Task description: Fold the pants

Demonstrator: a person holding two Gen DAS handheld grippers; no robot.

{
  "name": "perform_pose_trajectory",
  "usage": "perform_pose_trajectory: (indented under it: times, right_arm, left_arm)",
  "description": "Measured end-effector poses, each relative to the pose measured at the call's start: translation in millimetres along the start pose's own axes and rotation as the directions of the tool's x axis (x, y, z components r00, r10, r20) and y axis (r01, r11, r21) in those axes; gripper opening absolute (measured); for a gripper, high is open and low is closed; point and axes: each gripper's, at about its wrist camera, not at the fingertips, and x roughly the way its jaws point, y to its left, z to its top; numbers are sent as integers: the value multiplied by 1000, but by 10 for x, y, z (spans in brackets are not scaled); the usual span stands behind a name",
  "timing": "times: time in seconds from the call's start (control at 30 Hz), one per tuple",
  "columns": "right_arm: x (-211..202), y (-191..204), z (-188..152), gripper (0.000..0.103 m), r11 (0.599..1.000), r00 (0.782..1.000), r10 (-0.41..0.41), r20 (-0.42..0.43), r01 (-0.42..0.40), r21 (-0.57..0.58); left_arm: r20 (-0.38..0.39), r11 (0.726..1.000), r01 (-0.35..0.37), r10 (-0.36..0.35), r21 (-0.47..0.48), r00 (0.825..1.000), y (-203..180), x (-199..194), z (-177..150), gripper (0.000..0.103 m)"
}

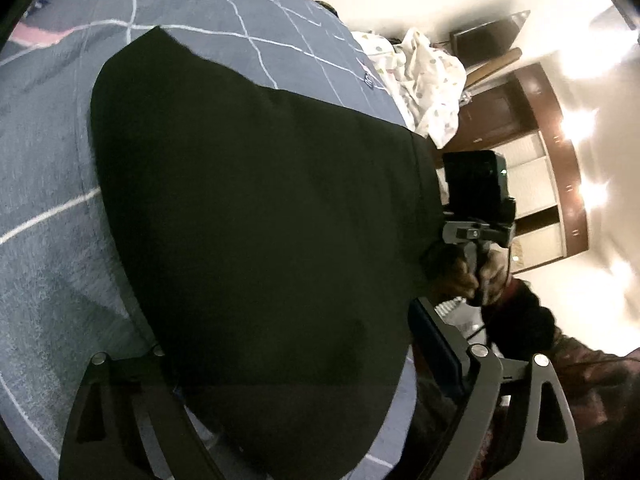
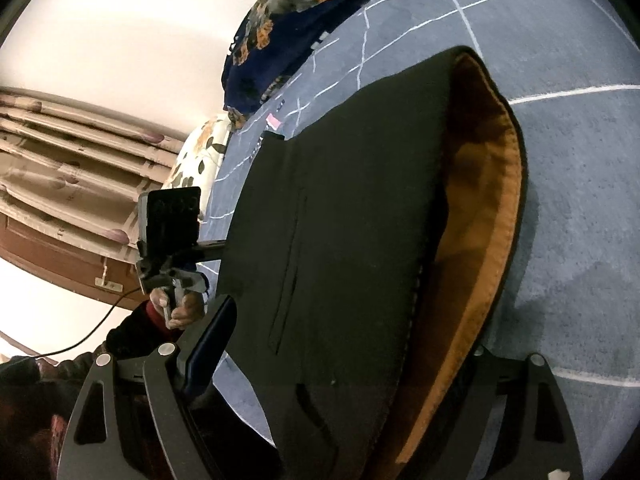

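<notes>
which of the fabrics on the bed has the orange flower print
The dark blue blanket bunched at the far edge of the bed. The pants are plain black with a tan lining, and the bedspread is grey with white lines.

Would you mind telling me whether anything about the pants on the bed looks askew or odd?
The black pants lie mostly flat on the grey bedspread, but along one edge the tan lining gapes open and shows, so that edge is not lying closed.
</notes>
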Motion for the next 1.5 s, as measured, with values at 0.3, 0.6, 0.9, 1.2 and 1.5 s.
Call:
perform_pose_trajectory:
  times: [0.3,0.6,0.9,1.2,1.5]
  right_arm:
    - [42,23,3,71,999,998,-48,39,48,-4]
    - [-2,-166,-31,34,996,996,-56,72,51,72]
    - [0,-132,-71,30,994,991,-74,109,65,89]
    - [4,33,-115,24,993,984,-43,174,23,116]
    - [216,315,-71,23,996,985,-5,172,-10,88]
  left_arm:
    - [27,994,-91,90,58,996,-185,96,-6,80]
    - [27,999,23,-22,-47,999,-21,62,92,80]
    - [99,980,-200,200,-12,975,-161,58,34,33]
    - [179,956,-293,284,25,942,-393,-41,-41,25]
    - [241,927,-375,359,24,902,-456,-311,-223,25]
